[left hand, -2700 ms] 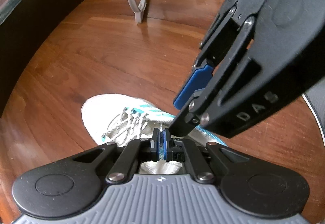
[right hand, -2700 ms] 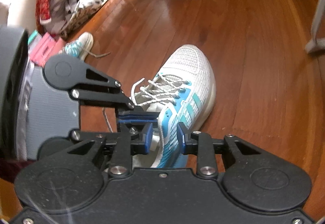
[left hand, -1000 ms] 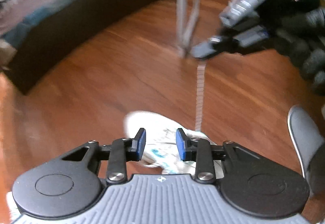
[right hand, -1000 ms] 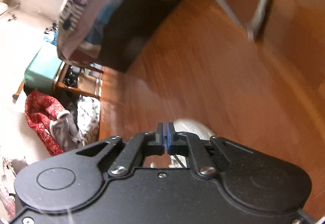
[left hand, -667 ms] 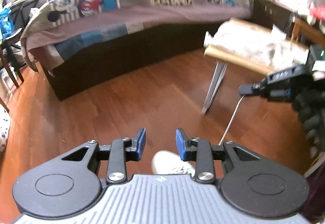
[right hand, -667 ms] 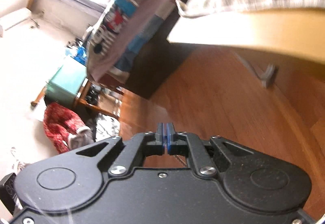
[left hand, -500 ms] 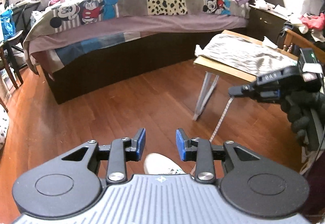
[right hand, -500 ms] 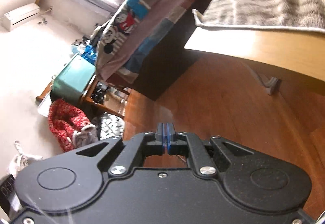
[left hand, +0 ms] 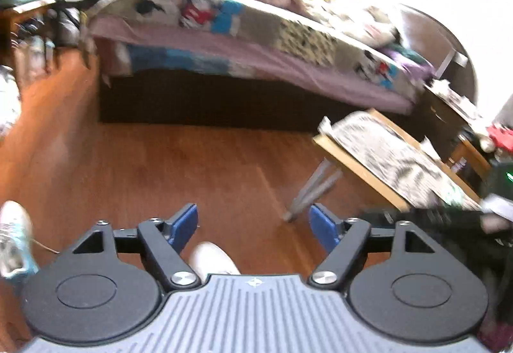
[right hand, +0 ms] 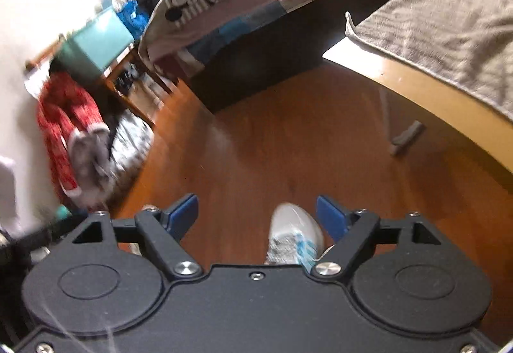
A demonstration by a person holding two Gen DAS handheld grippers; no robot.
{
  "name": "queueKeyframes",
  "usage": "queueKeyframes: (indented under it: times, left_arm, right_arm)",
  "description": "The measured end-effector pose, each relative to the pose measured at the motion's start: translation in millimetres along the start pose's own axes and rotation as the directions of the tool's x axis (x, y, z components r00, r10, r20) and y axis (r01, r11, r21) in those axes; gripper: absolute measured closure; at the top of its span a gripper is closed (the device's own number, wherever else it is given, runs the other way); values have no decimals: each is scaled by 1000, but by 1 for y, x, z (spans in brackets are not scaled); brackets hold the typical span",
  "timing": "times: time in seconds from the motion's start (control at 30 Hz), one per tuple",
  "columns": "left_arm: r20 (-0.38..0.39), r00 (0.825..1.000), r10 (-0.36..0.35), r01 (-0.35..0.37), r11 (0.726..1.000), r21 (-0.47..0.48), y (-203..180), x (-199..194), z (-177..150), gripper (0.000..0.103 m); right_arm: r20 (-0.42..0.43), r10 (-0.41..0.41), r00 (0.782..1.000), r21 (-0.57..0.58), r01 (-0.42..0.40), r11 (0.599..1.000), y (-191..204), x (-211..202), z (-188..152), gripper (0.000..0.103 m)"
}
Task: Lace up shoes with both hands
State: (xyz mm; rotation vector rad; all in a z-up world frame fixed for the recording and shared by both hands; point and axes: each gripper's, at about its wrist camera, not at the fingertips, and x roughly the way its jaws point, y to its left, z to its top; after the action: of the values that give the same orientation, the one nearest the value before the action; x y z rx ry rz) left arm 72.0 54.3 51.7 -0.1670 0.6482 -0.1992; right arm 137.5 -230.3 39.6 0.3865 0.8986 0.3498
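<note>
A white shoe with teal stripes (right hand: pixel 293 236) lies on the wooden floor, toe pointing away, seen low between my right gripper's jaws. Its white toe (left hand: pixel 213 260) also shows in the left wrist view, below the open jaws. My left gripper (left hand: pixel 253 226) is open and empty, raised well above the shoe. My right gripper (right hand: pixel 256 218) is open and empty, also held high above the shoe. The right gripper's dark body (left hand: pixel 449 218) shows at the right of the left wrist view. The laces are blurred and I cannot make them out.
A second teal-and-white shoe (left hand: pixel 12 241) lies at the far left. A bed (left hand: pixel 256 42) with a patterned quilt stands across the back. A low wooden table (right hand: pixel 442 90) with a grey towel is at the right. Clothes (right hand: pixel 67 128) are piled at the left.
My right gripper was shut on the lace pulled taut upward; it has opened and let it go. My left gripper has opened wider. Both views swung and are blurred.
</note>
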Motion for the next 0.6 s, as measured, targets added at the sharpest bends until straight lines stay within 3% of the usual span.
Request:
queueKeyframes:
  times: [0.07,0.17,0.3,0.37,0.43,0.47,0.5,0.53,0.6]
  left_arm:
    - [33,997,64,-65,997,34,-12,-15,2,20]
    - [49,987,151,-155,983,96,-34,-33,3,2]
    - [34,986,160,-163,980,112,-47,-52,-9,0]
    - [95,955,281,-291,948,125,-56,-64,-21,0]
    - [42,951,307,-310,947,81,-53,-61,-31,0]
    - [-74,967,246,-243,969,42,-46,-49,-36,0]
    - [-208,964,167,-171,985,-1,-38,-35,-45,0]
    - [-266,951,157,-168,986,-19,-36,-28,-54,1]
    - [-242,936,255,-239,966,95,-54,-29,-68,1]
  right_arm:
    - [7,-48,999,-27,48,998,13,-18,-8,14]
    - [41,-77,996,-51,79,996,28,-50,-24,2]
    - [67,-159,985,-142,167,976,51,-74,-47,2]
    - [86,-181,980,-190,194,962,62,-82,-60,2]
    - [81,-206,975,-224,219,950,67,-84,-75,2]
    - [61,-227,972,-237,235,943,69,-81,-82,2]
    - [26,-247,969,-242,246,938,70,-76,-88,2]
    - [-16,-265,964,-242,254,936,69,-70,-93,2]
    - [-96,-294,951,-247,264,932,68,-60,-102,2]
